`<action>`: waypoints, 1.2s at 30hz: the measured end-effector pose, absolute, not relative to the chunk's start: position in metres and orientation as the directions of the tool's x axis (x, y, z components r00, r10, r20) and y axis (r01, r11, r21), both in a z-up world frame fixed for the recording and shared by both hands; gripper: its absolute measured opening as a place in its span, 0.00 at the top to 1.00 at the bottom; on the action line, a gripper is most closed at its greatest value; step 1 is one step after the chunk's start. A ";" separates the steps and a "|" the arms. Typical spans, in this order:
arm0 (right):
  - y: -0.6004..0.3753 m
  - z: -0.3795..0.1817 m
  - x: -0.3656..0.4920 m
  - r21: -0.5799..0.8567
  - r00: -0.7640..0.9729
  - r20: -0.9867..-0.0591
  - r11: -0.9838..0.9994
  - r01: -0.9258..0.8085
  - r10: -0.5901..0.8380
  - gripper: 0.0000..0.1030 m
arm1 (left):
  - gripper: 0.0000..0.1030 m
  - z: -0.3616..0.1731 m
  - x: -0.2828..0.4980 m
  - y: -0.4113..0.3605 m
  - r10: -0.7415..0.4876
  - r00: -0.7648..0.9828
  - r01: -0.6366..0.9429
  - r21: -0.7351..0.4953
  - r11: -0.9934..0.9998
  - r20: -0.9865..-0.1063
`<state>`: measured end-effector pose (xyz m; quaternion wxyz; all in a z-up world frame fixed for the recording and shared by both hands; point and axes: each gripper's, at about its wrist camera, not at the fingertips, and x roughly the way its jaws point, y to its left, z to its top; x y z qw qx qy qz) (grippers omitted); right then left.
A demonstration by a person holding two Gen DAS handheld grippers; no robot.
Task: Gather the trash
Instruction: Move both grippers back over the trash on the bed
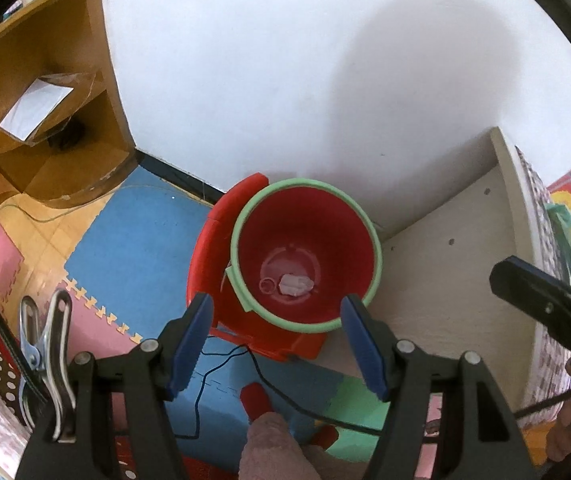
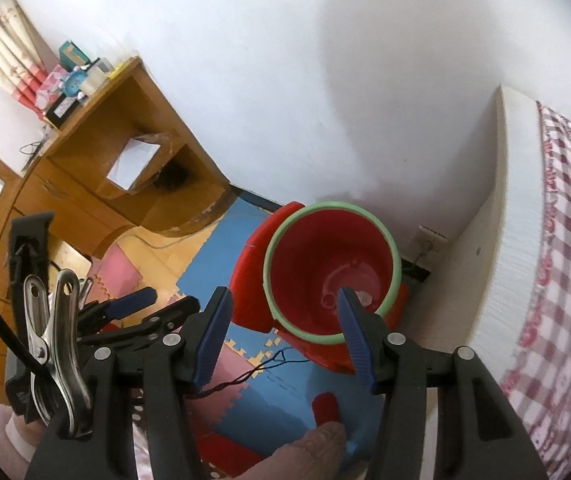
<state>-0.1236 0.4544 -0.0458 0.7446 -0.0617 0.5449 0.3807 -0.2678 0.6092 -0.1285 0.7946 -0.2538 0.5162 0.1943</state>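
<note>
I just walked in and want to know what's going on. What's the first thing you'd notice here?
The big red bin with a mint-green rim, standing on the foam-mat floor against the white wall, beside the bed's pale side panel. A crumpled white scrap lies at its bottom. The left claw and the right claw are both above it, open and empty.

Upright red bin [image 1: 305, 256] with green rim against far wall, crumpled white scrap [image 1: 294, 285] lying at bottom.

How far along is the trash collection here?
Done: a crumpled white scrap lies at the bottom of the red bin. In hand: nothing; the left gripper and right gripper are both open and empty. Left: no more trash shows on the floor mat.
</note>
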 end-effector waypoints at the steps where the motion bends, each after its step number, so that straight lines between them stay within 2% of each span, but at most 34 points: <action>1: 0.452 -0.042 -0.125 0.325 0.120 -0.855 0.703 -0.633 0.504 0.46 | 0.32 -0.126 -0.267 0.607 0.044 0.394 -0.566 -0.204 0.799 -0.918; 18: 0.367 0.023 -0.129 0.356 0.194 -0.811 0.729 -0.584 0.552 0.46 | 0.32 -0.067 -0.235 0.555 0.008 0.444 -0.432 -0.206 0.878 -0.896; 36: 0.255 0.059 -0.097 0.353 0.275 -0.795 0.781 -0.514 0.541 0.46 | 0.32 -0.027 -0.159 0.450 -0.069 0.454 -0.258 -0.205 0.944 -0.889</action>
